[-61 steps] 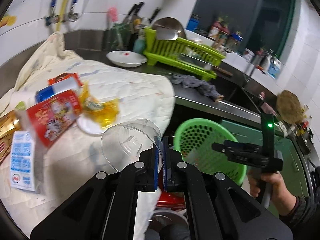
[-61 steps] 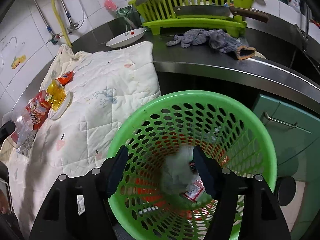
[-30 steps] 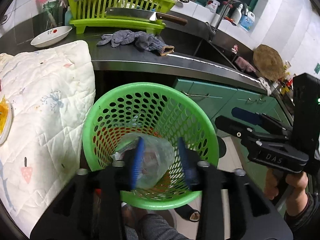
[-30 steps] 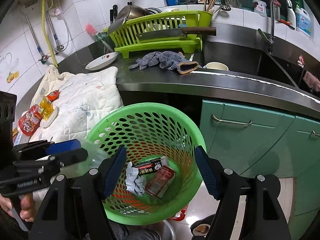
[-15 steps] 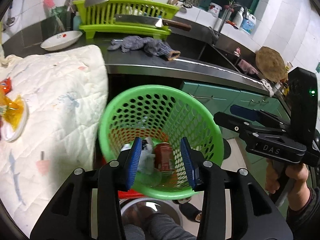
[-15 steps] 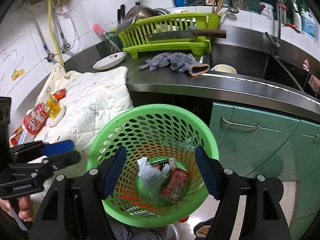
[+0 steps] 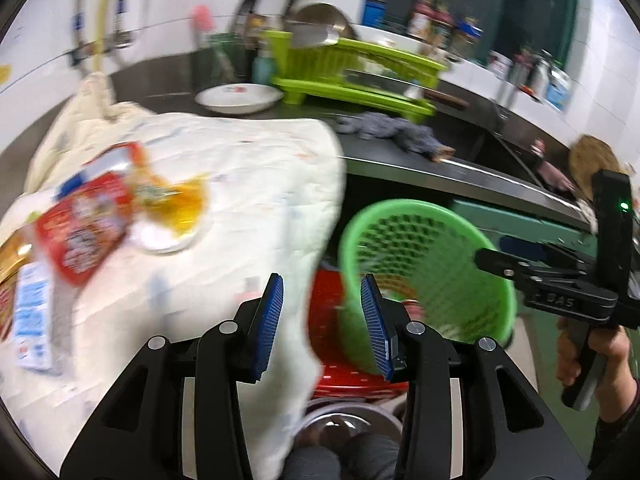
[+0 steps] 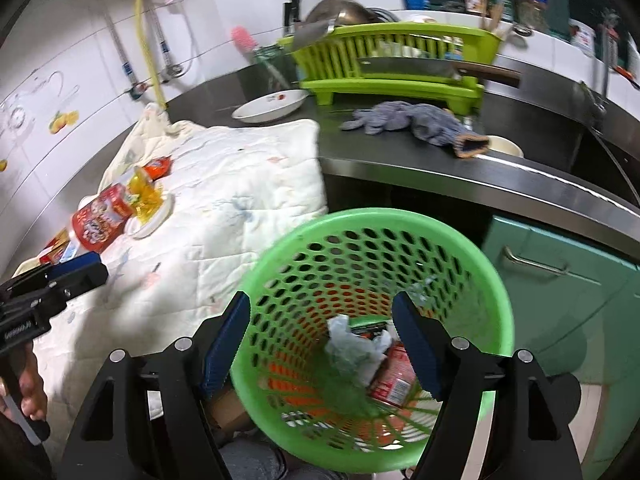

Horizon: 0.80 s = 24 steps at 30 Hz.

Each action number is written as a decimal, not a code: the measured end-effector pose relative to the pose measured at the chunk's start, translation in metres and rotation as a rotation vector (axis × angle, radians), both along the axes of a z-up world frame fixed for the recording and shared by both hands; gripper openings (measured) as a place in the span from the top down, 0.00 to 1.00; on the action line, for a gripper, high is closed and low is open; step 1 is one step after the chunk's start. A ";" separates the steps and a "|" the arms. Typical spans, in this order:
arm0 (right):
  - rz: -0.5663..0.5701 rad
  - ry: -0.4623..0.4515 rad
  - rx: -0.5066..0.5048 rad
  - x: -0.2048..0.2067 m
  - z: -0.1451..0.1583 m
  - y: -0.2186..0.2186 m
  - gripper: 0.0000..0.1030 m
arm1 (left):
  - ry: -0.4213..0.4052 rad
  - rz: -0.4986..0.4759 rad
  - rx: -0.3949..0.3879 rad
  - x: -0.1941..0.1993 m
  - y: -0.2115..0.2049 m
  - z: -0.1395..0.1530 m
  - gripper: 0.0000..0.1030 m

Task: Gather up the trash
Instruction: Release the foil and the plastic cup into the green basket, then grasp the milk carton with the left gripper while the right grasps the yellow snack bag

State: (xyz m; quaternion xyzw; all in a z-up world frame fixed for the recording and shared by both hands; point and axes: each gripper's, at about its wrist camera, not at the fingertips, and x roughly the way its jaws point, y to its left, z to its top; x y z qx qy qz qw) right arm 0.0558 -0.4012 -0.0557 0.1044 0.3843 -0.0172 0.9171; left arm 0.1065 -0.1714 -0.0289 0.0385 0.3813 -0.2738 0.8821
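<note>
The green perforated basket stands beside the quilt-covered counter and holds crumpled white plastic and a red can. My left gripper is open and empty over the edge of the quilt. On the quilt lie a red snack packet, a yellow wrapper on a small white plate, and a blue-white carton. My right gripper hovers over the basket's near rim. Its jaws are opening, and its pads press on nothing.
A lime dish rack with a cleaver, a white bowl and a grey rag sit on the steel counter. Green cabinet doors lie to the right. A red basin and a steel pot are below.
The clear cup left my left gripper's jaws and dropped into the basket. That gripper then swung left from above the basket to the quilt's edge. The right gripper shifted slightly over the basket.
</note>
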 end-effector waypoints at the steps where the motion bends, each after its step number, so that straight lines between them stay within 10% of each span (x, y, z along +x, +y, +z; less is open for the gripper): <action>1: 0.012 0.000 -0.001 0.003 0.001 0.005 0.31 | -0.007 0.033 0.004 0.002 0.012 0.001 0.60; 24: 0.319 -0.017 -0.071 0.093 0.023 0.132 0.31 | -0.023 0.459 0.096 0.052 0.185 -0.013 0.38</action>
